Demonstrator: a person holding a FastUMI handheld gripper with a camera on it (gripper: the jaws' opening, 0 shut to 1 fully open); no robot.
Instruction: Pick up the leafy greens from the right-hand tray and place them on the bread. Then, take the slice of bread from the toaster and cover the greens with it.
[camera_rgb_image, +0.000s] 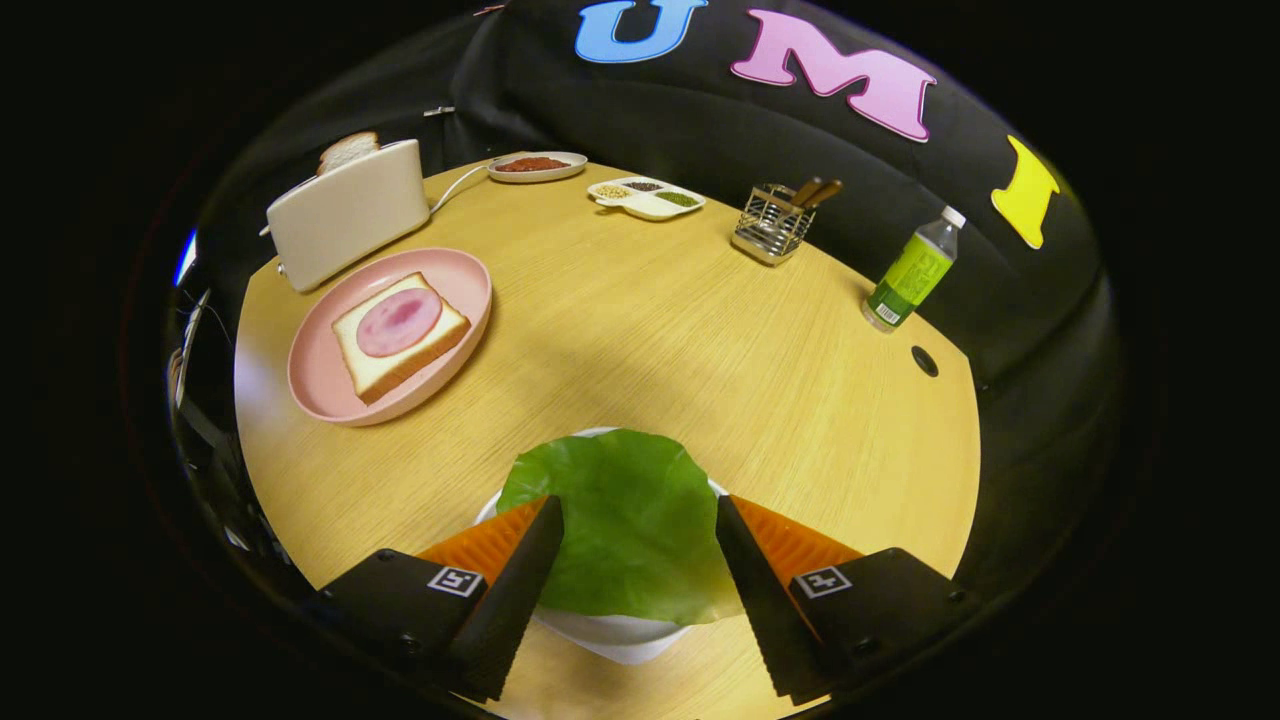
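We see our hand-held gripper (638, 580) wide open, one finger on each side of the greens (625, 525), not squeezing them. The greens lie on a white tray (620, 635) on the counter (700, 340). The bread (398, 335) waits on a pink plate (325, 385) by the toaster (345, 215)

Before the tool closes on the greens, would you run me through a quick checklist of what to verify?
1. Tool open, fingers apart: ok.
2. Leafy greens lie between the fingers, on the white tray: ok.
3. Fingers low enough to pinch the leaf: cannot tell.
4. Target bread on the pink plate, with a pink slice on top and room for the greens: ok.
5. Table between tray and plate free of obstacles: ok.
6. Second bread slice waiting in the toaster: ok.
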